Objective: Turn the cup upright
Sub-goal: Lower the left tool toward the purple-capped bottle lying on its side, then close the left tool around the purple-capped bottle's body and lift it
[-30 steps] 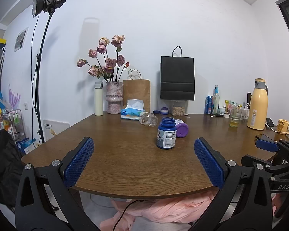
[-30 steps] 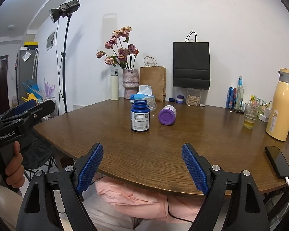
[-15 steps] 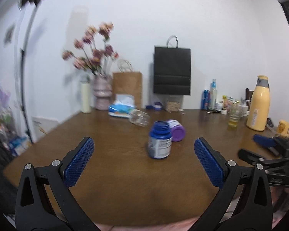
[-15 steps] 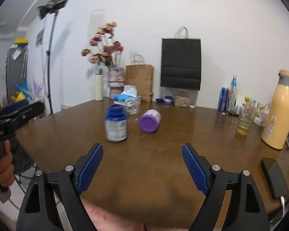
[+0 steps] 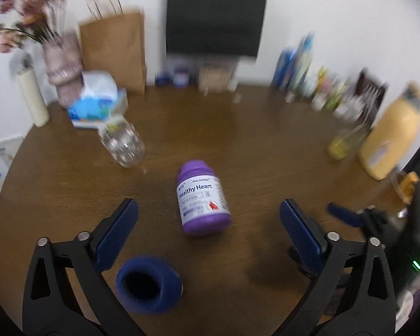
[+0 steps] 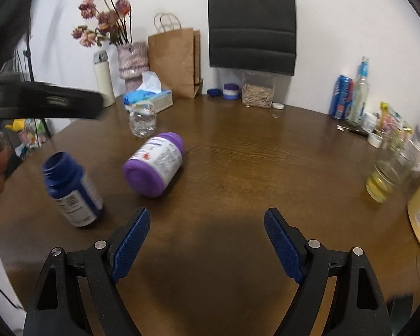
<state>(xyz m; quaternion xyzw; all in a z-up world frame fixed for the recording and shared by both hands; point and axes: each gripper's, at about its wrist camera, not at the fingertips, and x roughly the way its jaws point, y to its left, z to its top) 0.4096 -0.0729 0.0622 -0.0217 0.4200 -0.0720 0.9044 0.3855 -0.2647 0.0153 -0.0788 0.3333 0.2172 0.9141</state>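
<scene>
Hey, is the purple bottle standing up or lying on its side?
Lying on its side. The purple bottle rests lengthwise on the table, its flat end facing the right wrist camera.

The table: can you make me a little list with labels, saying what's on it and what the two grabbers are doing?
table: brown wood
purple bottle: lying on its side
blue bottle: standing, no cap on
clear cup: tipped over, near the tissue box
tissue box: behind the clear cup
left gripper: open, over the purple bottle, holding nothing
right gripper: open, holding nothing
yellow drink glass: upright, far right
</scene>
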